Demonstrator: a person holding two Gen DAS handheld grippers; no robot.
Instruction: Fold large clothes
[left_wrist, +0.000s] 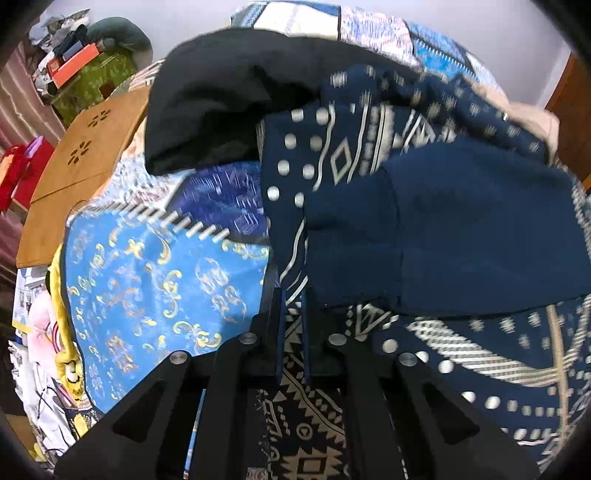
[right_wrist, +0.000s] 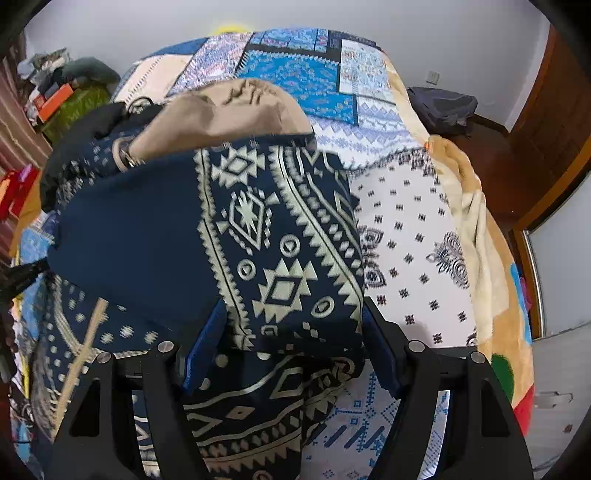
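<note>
A large navy garment (left_wrist: 443, 229) with cream geometric patterns lies bunched on a bed; it also fills the right wrist view (right_wrist: 258, 236). My left gripper (left_wrist: 293, 295) is shut on a fold of this garment, its blue pads nearly together with cloth between them. My right gripper (right_wrist: 291, 332) has its blue pads (right_wrist: 201, 347) spread wide, with a thick fold of the garment lying between them; whether they press on it is unclear. A tan lining (right_wrist: 225, 110) shows at the garment's far end.
A black garment (left_wrist: 221, 110) lies behind the navy one. The bed has a blue and white patchwork cover (right_wrist: 406, 236) and a tan blanket (right_wrist: 476, 221) along its right edge. A wooden surface (left_wrist: 88, 155) and clutter stand left; a dark bag (right_wrist: 443, 107) and door right.
</note>
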